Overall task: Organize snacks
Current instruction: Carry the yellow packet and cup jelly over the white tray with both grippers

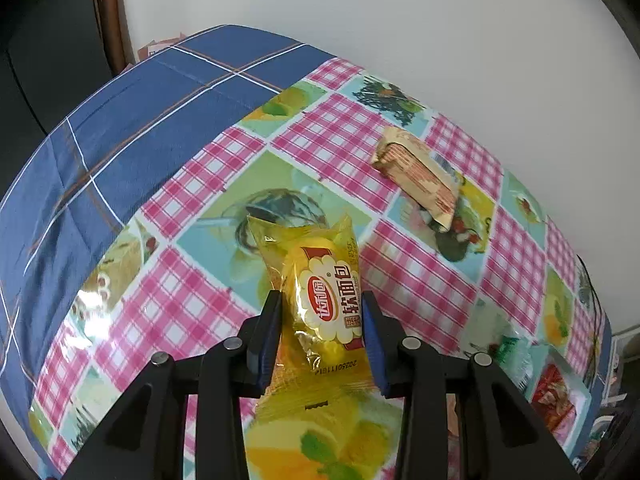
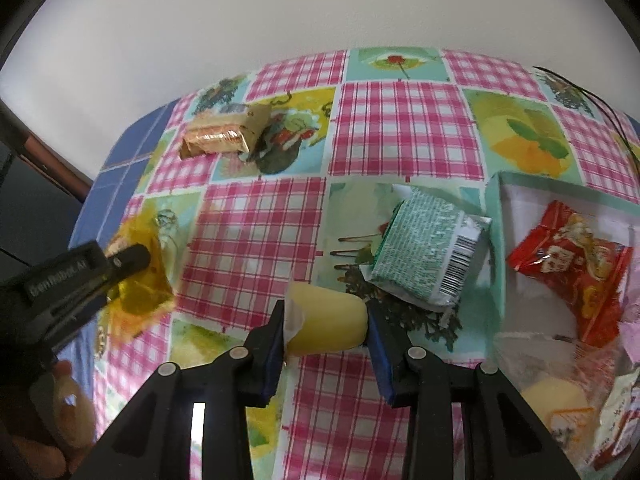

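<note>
Both full: left gripper point(image 1: 322, 316) clamps yellow bread pack point(image 1: 324, 292), right gripper point(image 2: 326, 322) clamps pale yellow cake point(image 2: 326, 322). Carry low to white tray point(image 2: 520, 184), release gently.

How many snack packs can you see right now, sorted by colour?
Yellow: 3 - bread pack in left gripper, pale roll in right gripper, roll in box
Gold: 1 - wafer pack
Green: 1 - pack
Red: 1 - pack
Total: 6
</note>
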`<state>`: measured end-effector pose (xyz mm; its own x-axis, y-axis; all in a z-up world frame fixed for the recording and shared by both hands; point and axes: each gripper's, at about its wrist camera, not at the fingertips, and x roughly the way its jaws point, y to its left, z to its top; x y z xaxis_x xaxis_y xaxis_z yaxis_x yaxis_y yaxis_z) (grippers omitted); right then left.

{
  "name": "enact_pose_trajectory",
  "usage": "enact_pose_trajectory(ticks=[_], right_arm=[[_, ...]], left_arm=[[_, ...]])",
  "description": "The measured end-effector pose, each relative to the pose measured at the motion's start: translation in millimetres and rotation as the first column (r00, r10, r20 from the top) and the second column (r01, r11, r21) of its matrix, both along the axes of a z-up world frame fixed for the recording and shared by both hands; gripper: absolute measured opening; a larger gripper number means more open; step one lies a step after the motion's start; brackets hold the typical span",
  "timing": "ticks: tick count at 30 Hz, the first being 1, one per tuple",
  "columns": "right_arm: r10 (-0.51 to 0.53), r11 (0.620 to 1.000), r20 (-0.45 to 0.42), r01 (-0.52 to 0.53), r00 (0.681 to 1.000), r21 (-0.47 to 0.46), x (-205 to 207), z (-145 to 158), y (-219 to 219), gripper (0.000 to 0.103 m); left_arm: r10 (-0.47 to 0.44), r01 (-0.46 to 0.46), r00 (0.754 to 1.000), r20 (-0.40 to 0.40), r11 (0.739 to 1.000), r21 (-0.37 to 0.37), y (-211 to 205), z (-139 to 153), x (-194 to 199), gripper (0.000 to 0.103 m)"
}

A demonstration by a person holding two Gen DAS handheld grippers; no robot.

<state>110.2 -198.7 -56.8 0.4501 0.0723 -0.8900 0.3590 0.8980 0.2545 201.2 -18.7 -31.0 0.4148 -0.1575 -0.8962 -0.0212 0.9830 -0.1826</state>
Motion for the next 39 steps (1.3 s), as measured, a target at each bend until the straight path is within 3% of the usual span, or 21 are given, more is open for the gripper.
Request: enact_pose_trajectory(ticks=[11, 23, 32, 39], right_arm=[[-0.051, 0.999, 0.035, 0.052, 0.998, -0.014, -30, 42, -30, 0.040], [-0.200, 0.979, 0.053, 0.202, 0.978, -0.038, -72, 66, -104, 0.040], [-0.311, 0.945, 0.059, 0.315, 0.948, -0.081, -116, 75, -166, 0.040], [-0.401, 0.909, 0.038, 0.403, 0.915, -0.110, -148, 67, -212, 0.040]], left_arm=[[-0.056, 0.056, 0.998, 0.032, 0.998, -0.019, -35, 26, -27, 0.040], [-0.186, 0.188, 0.980, 0.068, 0.982, -0.028, -101, 48, -64, 0.040], [-0.330, 0.334, 0.939, 0.093, 0.942, -0.028, -162, 60, -104, 0.040], [-0.473, 0.476, 0.872, 0.125, 0.880, 0.008, -215, 67, -140, 0.040]])
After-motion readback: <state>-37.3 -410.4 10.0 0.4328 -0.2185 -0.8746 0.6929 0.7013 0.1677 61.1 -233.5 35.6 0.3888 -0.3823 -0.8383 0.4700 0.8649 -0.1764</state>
